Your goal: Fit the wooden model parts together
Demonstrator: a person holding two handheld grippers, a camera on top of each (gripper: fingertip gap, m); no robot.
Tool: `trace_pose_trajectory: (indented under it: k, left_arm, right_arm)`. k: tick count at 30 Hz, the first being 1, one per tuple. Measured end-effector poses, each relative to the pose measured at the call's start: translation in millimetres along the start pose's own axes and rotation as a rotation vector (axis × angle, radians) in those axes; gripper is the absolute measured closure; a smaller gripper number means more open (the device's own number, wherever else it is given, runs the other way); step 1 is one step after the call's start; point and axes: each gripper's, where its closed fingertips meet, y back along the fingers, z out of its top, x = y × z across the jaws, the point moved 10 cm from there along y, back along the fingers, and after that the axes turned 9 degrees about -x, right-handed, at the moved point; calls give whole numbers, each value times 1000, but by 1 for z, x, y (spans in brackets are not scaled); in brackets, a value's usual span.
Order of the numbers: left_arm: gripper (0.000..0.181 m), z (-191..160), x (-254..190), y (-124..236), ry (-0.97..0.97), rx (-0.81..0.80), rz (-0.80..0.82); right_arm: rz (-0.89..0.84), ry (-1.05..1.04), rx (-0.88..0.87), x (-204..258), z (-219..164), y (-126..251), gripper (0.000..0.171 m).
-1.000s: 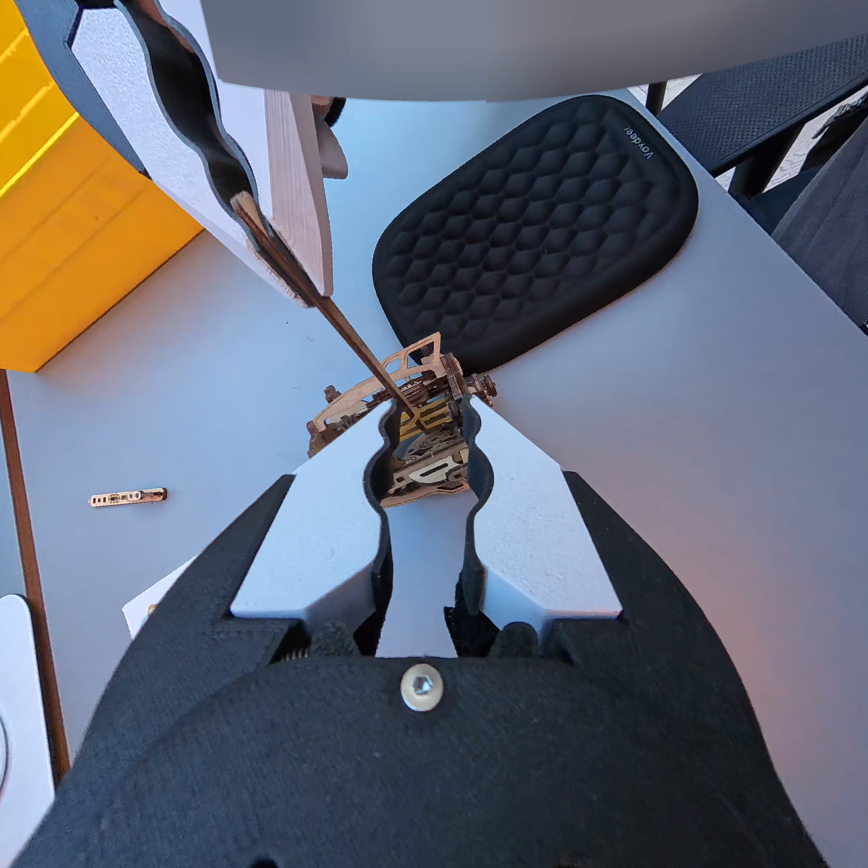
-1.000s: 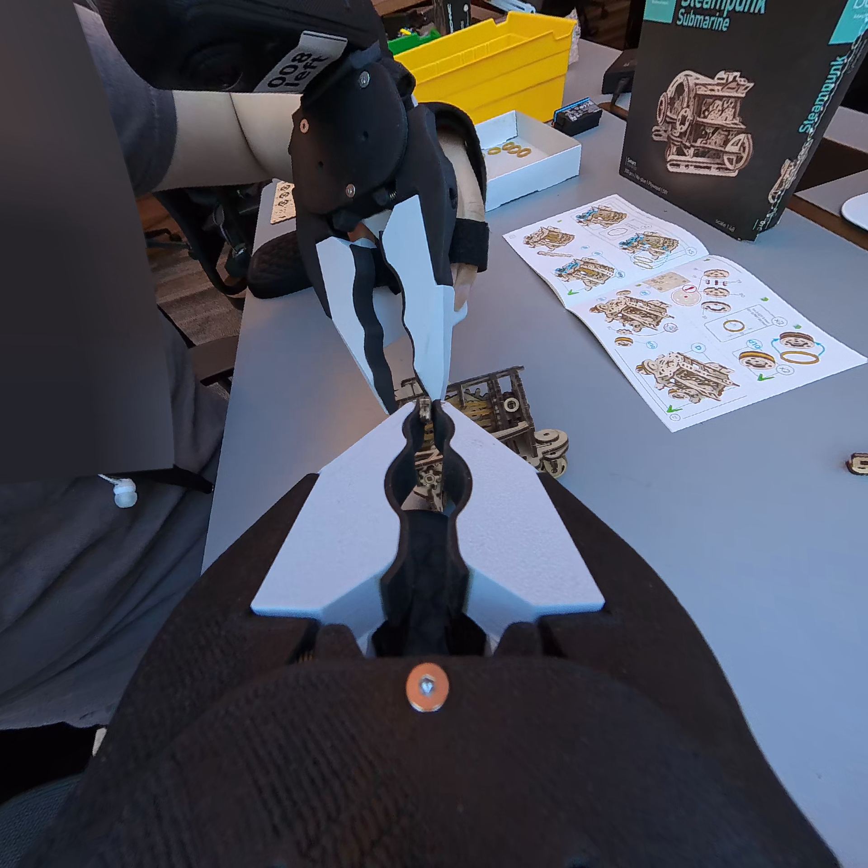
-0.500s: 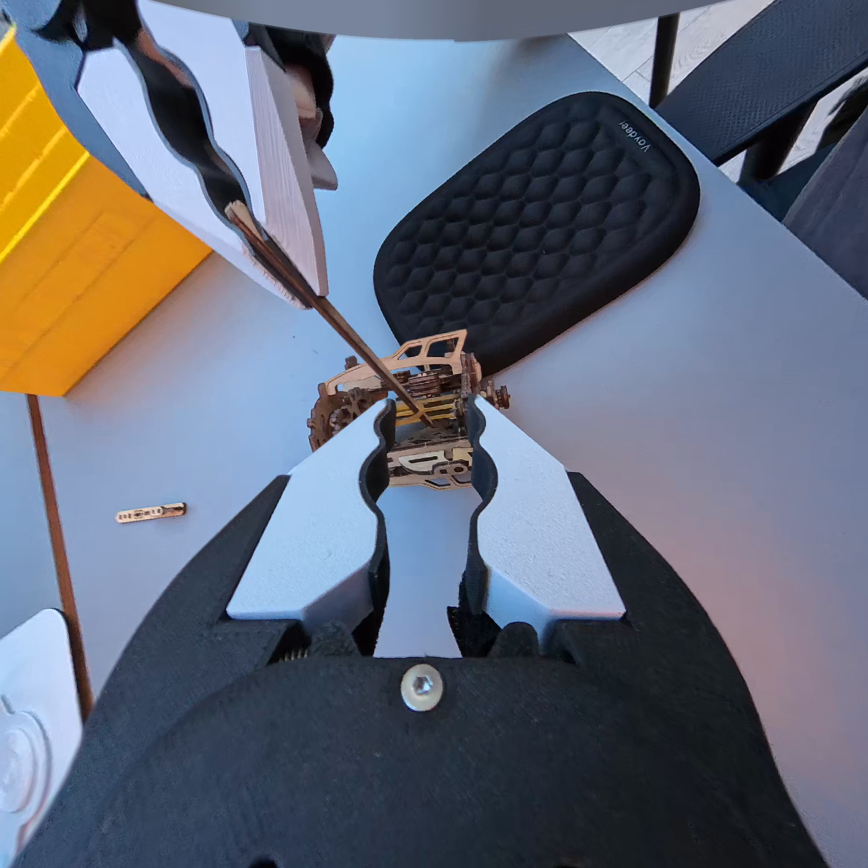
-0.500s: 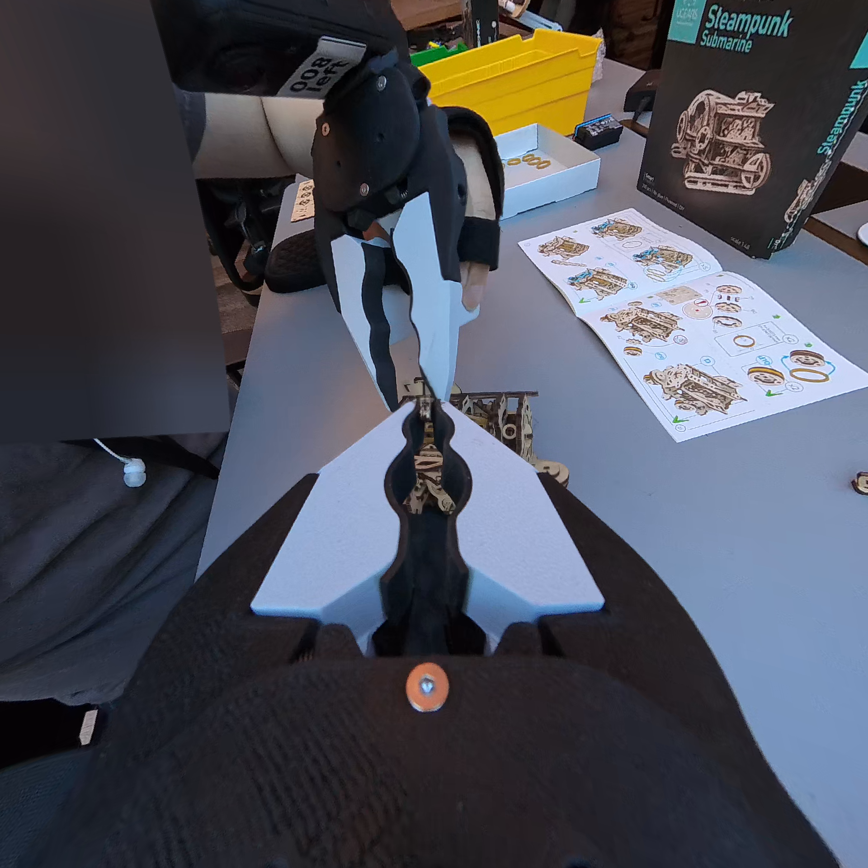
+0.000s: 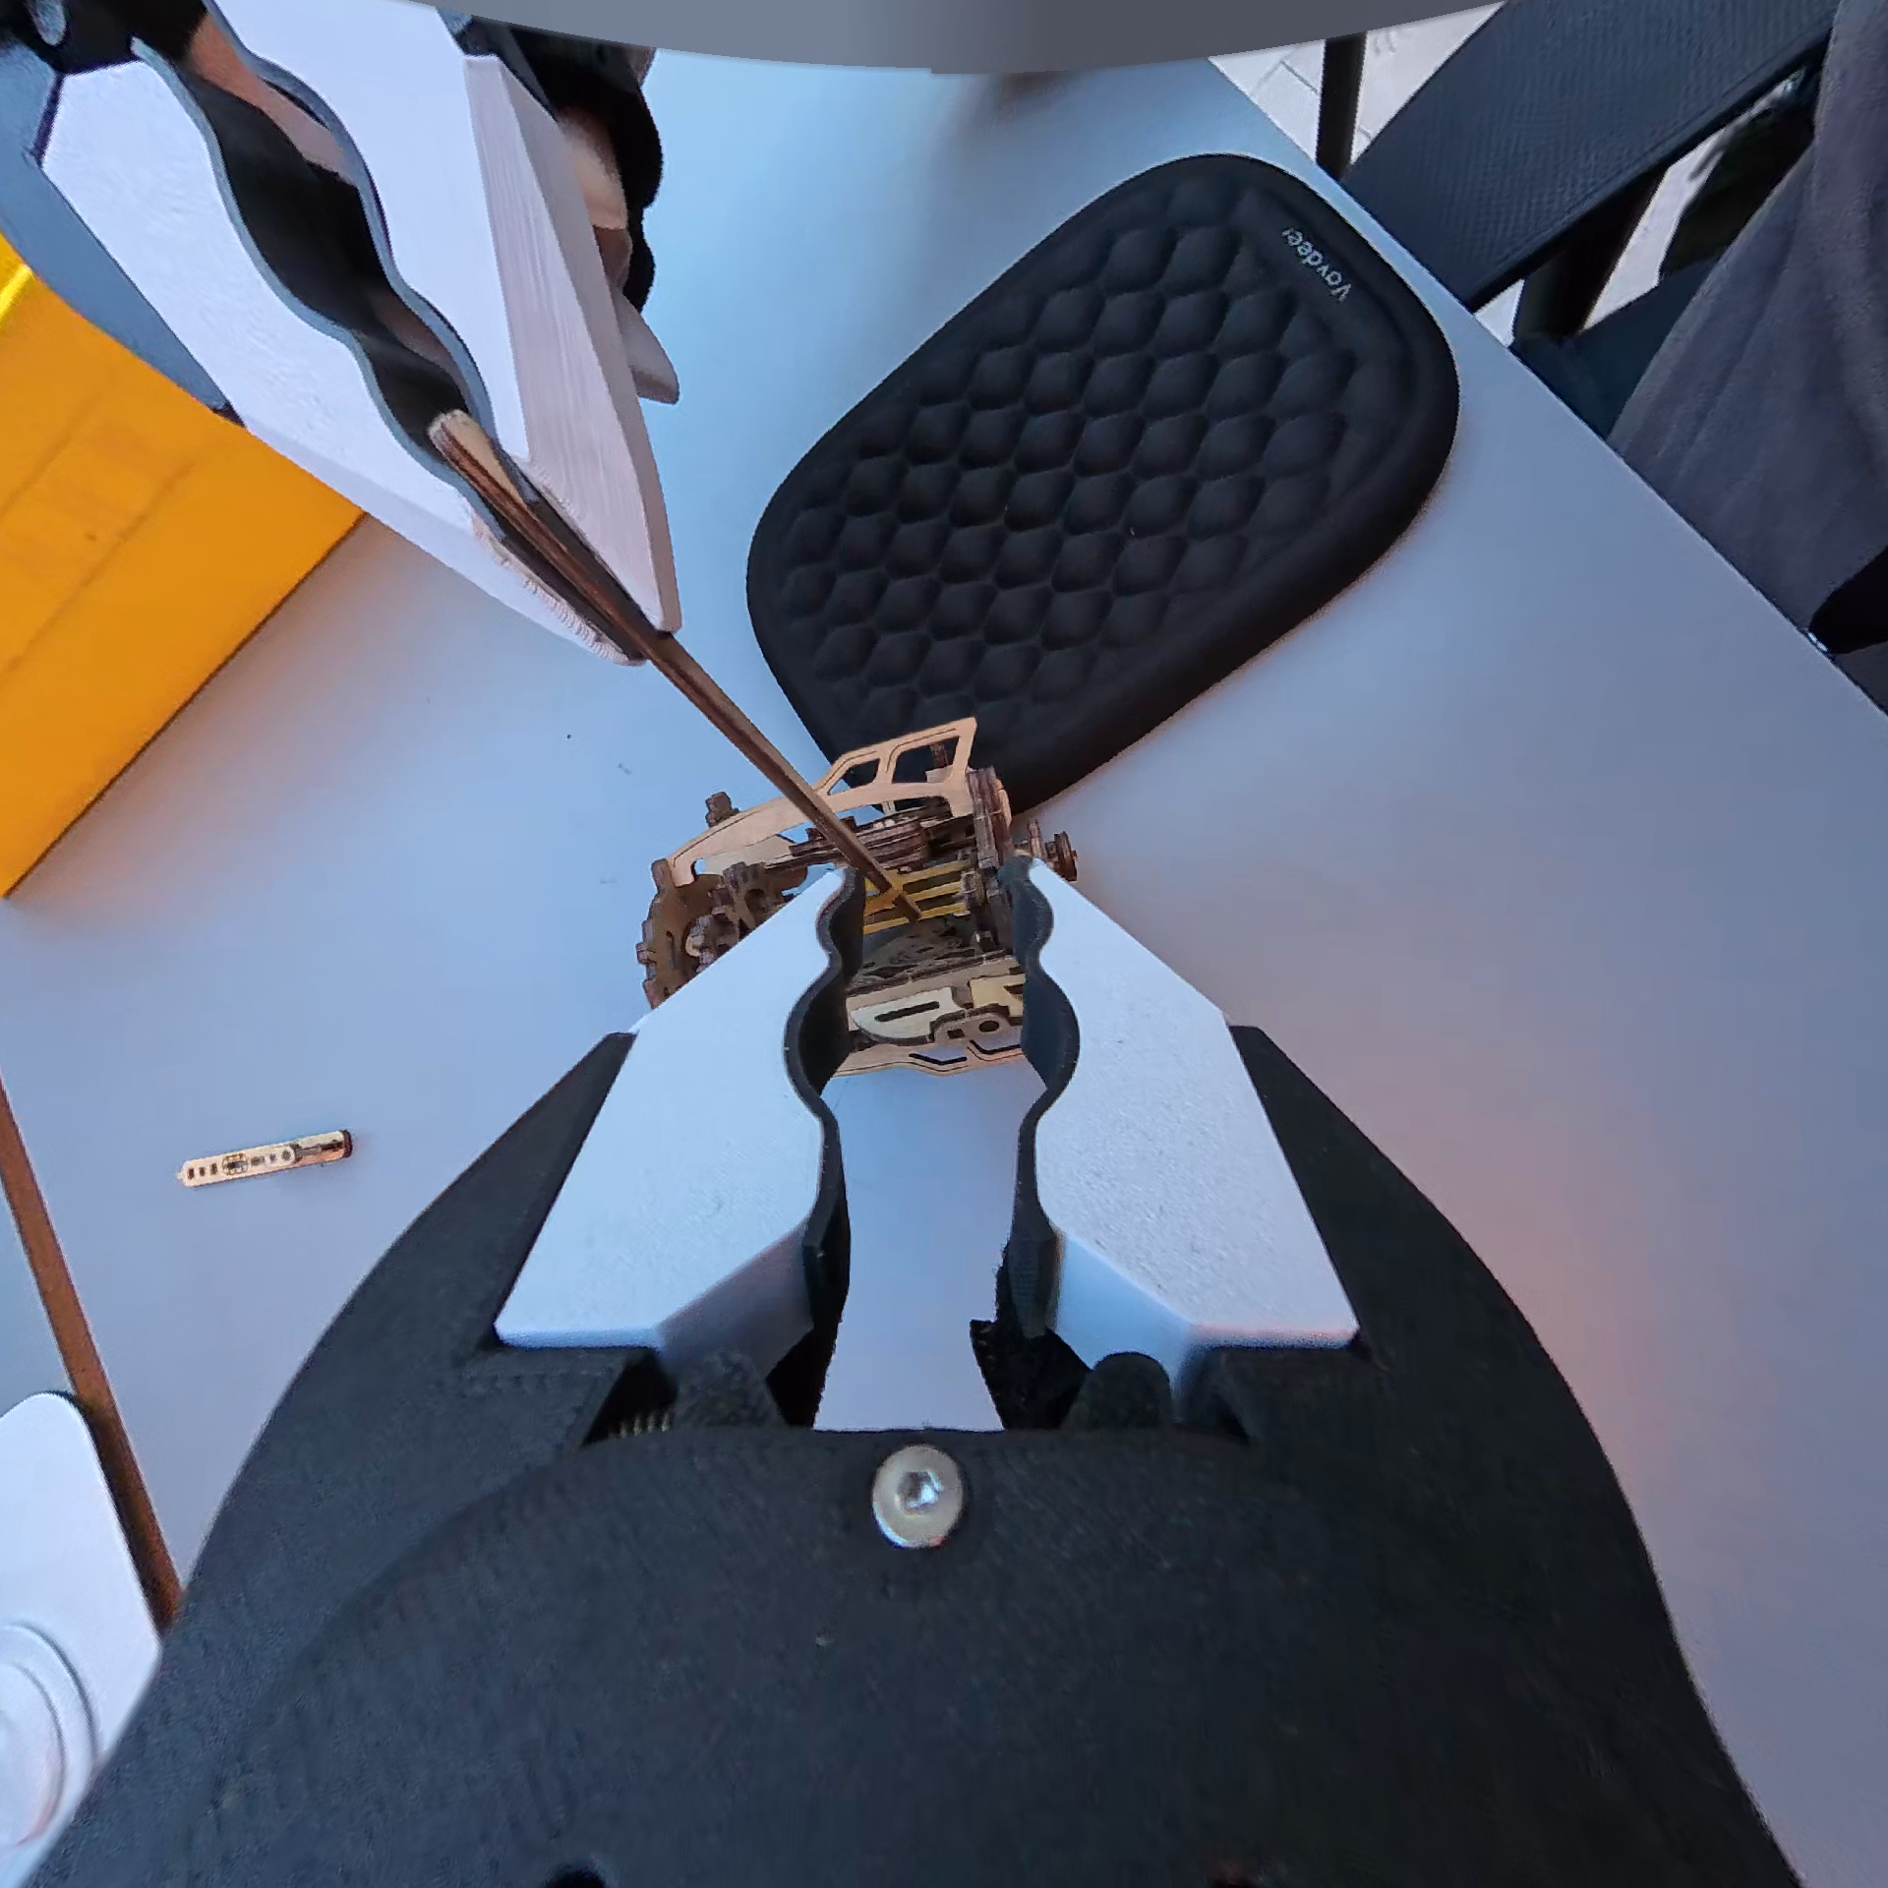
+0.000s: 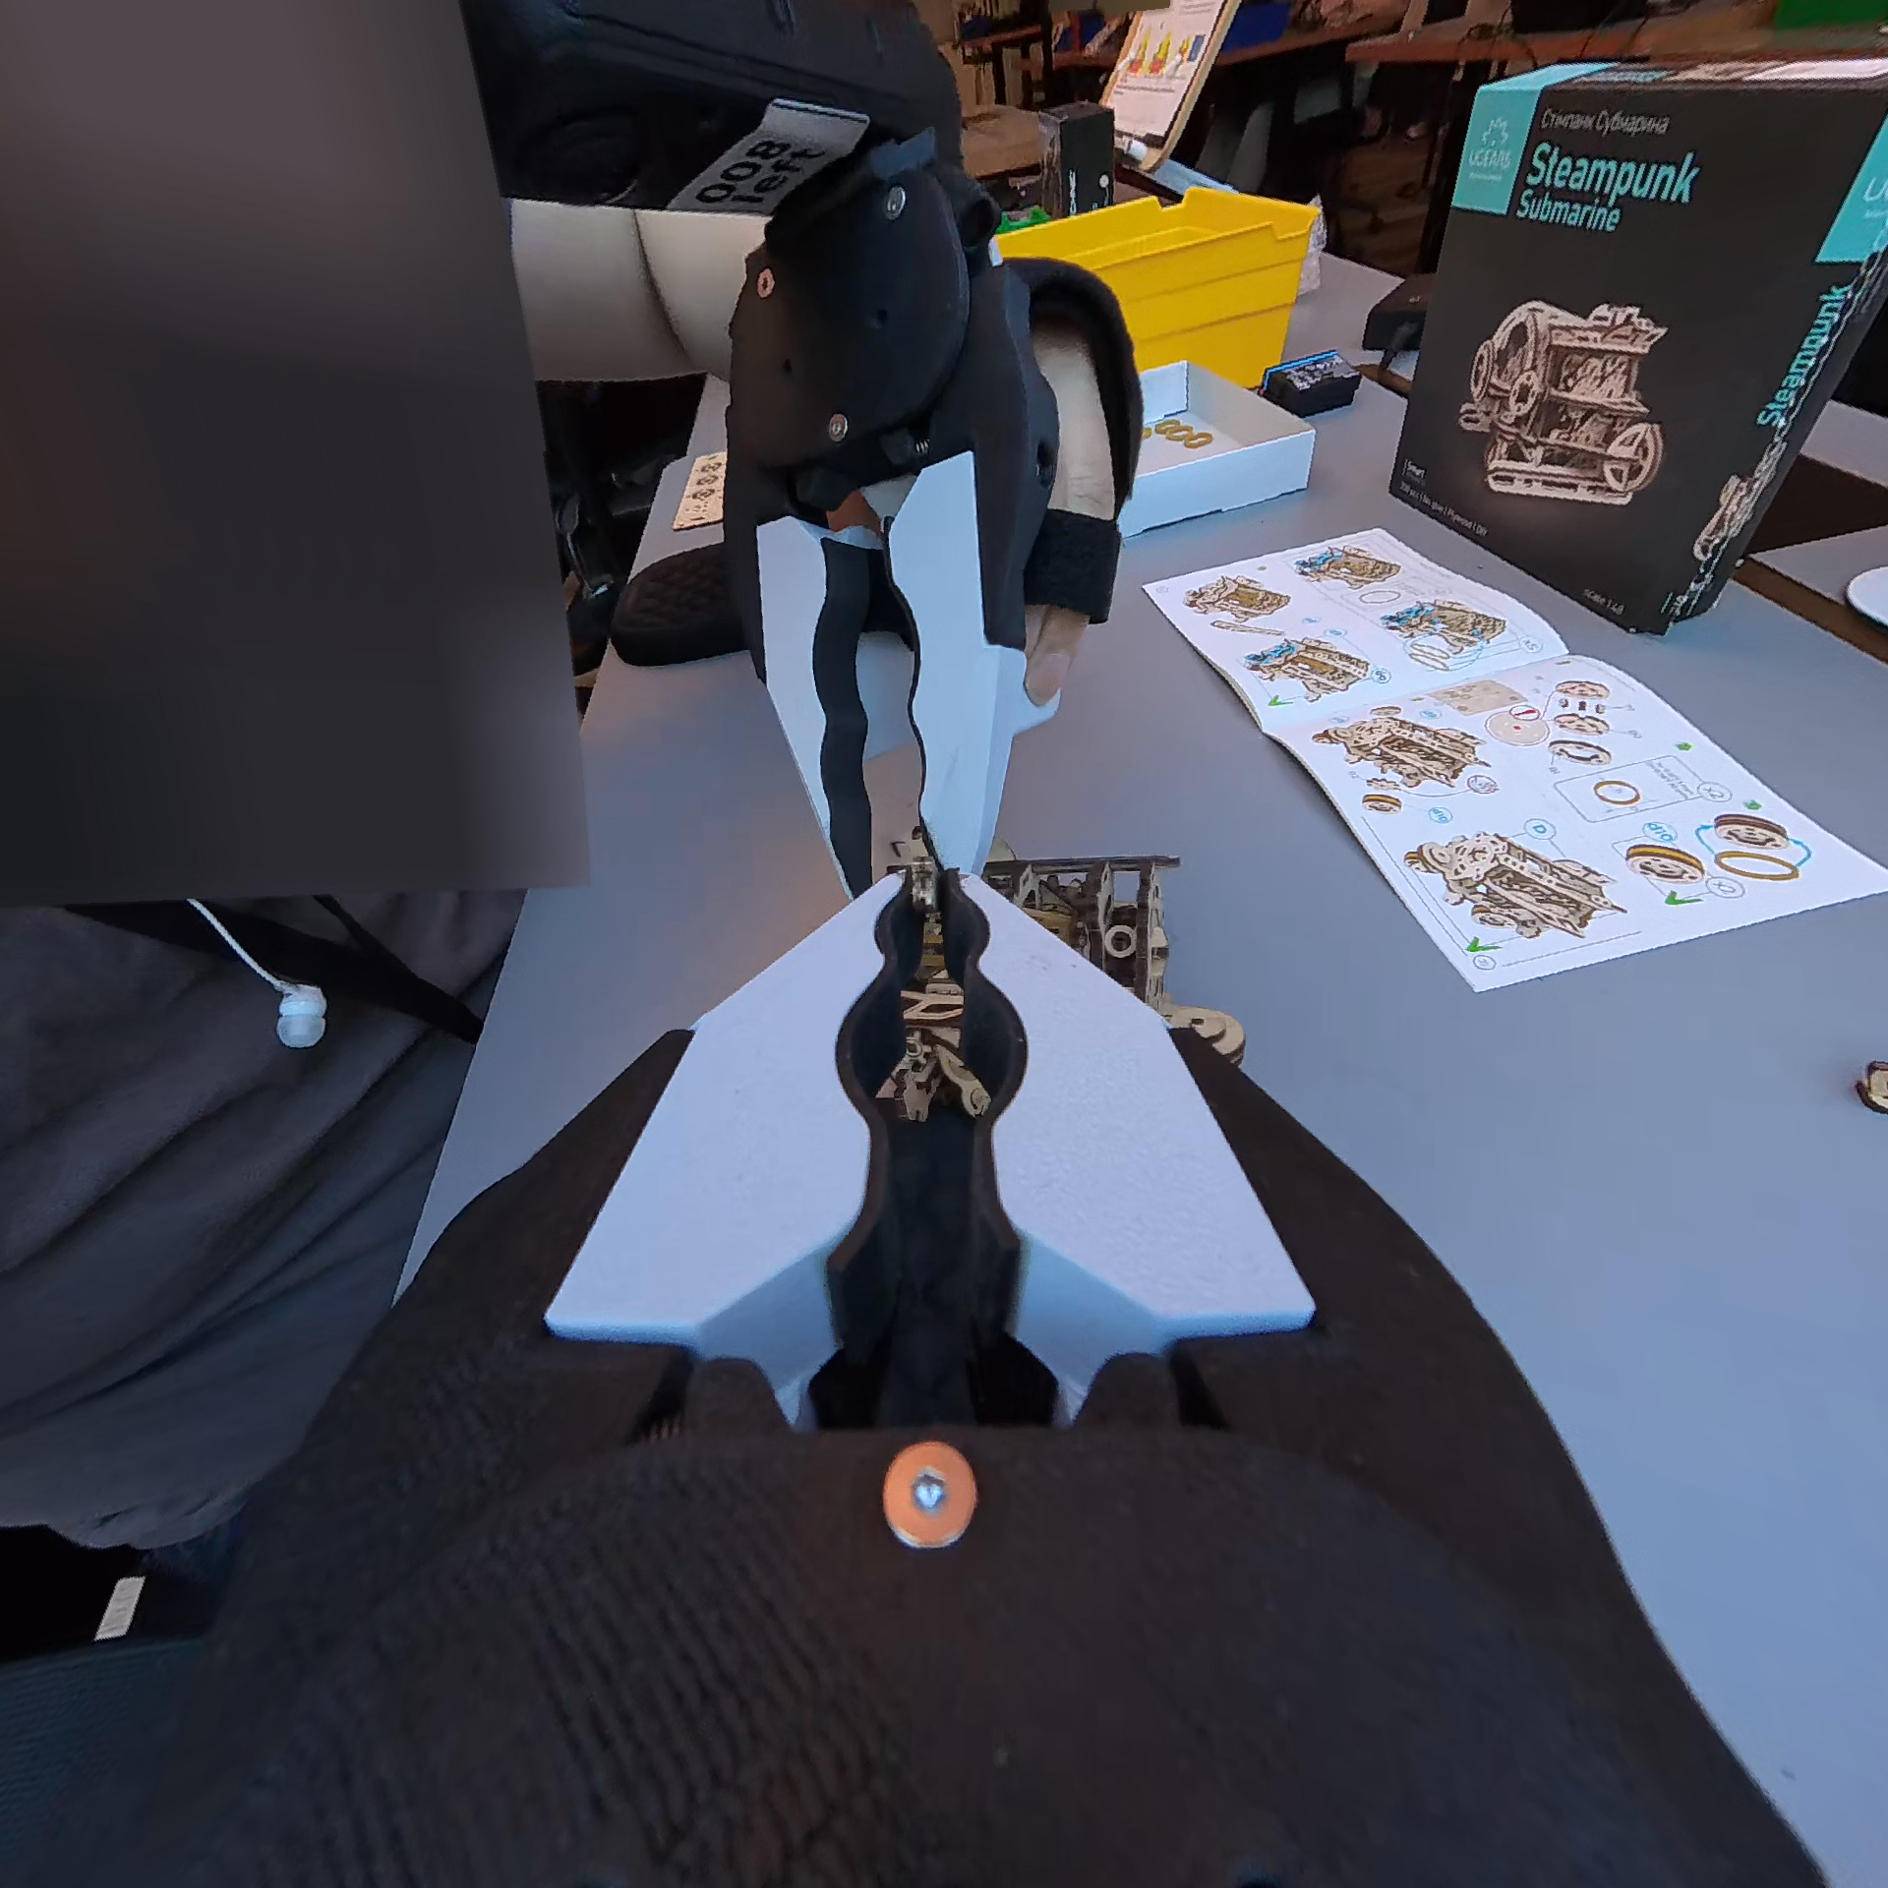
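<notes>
A partly built wooden model (image 5: 919,1011) stands on the grey table (image 5: 1532,1022). My left gripper (image 5: 930,884) is shut on the near end of the model, one finger on each side. My right gripper (image 5: 633,633) comes in from the upper left and is shut on a thin flat wooden part (image 5: 756,756). The part's tip reaches down into the top of the model, between my left fingers. In the right wrist view, the part (image 6: 932,1022) sits edge-on between the shut fingers of my right gripper (image 6: 925,879). The left gripper (image 6: 899,868) points down at the model (image 6: 1083,899).
A black honeycomb pad (image 5: 1103,490) lies just behind the model. A yellow bin (image 5: 102,572) stands at the left. A small wooden strip (image 5: 266,1160) lies at the near left. An open instruction sheet (image 6: 1512,756), the kit box (image 6: 1635,337) and a white tray (image 6: 1216,450) are on the other side. The tips of one gripper are about 6 cm away from the tips of the other.
The model has turned from tilted to level and square between my left fingers. My right gripper stays shut on the flat part, whose tip remains in the model.
</notes>
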Motion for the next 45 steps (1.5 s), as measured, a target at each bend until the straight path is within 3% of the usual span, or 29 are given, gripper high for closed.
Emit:
trace_pose_trajectory:
  k: [9,27,45]
  left_arm:
    - [154,2,3,-7,-18,96,-71]
    - [167,2,1,-7,26,99,-115]
    - [171,1,-4,-7,17,107,-118]
  right_arm:
    - [17,-1,-11,-1,-4,1,171]
    - [84,-11,-43,2,-6,-4,170]
    - [53,82,55,16,1,-10,170]
